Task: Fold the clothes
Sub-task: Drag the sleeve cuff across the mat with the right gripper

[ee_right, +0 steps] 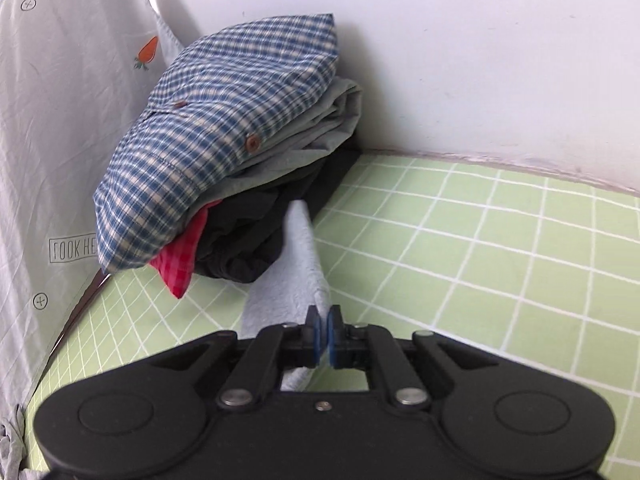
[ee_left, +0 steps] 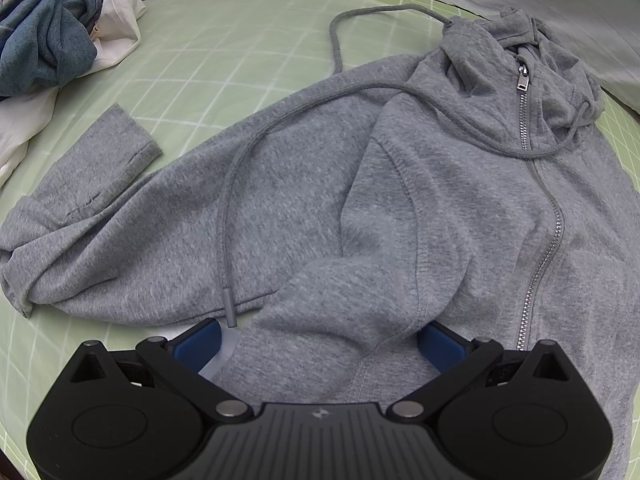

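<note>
A grey zip hoodie [ee_left: 400,208] lies spread on the green grid mat [ee_left: 224,60], hood at the far right, one sleeve stretched to the left. My left gripper [ee_left: 320,340] is open, its blue pads on either side of a raised fold of the hoodie near its lower part. In the right wrist view my right gripper [ee_right: 323,332] is shut on a pale blue fleecy cloth [ee_right: 292,272], which stretches from the jaws toward a stack of folded clothes [ee_right: 224,140].
A crumpled pile of blue and white clothes [ee_left: 56,48] sits at the mat's far left. The folded stack, topped by a blue plaid shirt, stands in the corner against a white wall [ee_right: 480,60] and a printed sheet [ee_right: 60,120].
</note>
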`<state>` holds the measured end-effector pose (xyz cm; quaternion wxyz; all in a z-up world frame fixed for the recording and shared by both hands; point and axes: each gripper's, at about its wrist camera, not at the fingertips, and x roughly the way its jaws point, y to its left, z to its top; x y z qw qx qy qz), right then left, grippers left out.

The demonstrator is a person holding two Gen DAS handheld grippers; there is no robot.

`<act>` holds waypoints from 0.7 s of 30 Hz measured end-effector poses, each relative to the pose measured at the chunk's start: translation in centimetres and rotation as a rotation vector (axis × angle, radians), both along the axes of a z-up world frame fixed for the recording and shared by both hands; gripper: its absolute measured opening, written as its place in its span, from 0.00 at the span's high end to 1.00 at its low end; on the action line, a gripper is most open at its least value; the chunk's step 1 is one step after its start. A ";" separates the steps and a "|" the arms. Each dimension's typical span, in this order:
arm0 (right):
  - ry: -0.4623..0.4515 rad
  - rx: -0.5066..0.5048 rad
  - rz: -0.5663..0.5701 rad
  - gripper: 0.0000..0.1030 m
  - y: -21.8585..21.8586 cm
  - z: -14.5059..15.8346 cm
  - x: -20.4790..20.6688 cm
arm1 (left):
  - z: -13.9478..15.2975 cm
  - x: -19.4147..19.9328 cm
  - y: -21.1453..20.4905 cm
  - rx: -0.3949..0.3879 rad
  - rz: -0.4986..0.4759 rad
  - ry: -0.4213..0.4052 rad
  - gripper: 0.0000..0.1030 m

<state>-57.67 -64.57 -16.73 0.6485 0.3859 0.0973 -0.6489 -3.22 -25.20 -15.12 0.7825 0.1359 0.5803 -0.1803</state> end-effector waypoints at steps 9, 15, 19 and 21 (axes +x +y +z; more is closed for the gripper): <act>-0.033 0.083 -0.097 0.90 3.6 -1.6 -2.9 | 0.1 -0.6 0.1 -0.006 0.007 -0.017 0.00; -0.137 0.082 -0.166 0.61 2.2 -1.9 -4.7 | 0.1 -0.8 0.0 -0.007 0.011 -0.017 0.00; -0.087 0.100 -0.135 0.86 1.1 -2.0 -4.6 | 0.0 -0.9 -0.1 -0.010 0.015 -0.028 0.00; -0.080 0.088 -0.135 0.94 1.4 -1.8 -4.9 | 0.0 -1.0 -0.1 -0.011 0.019 -0.034 0.00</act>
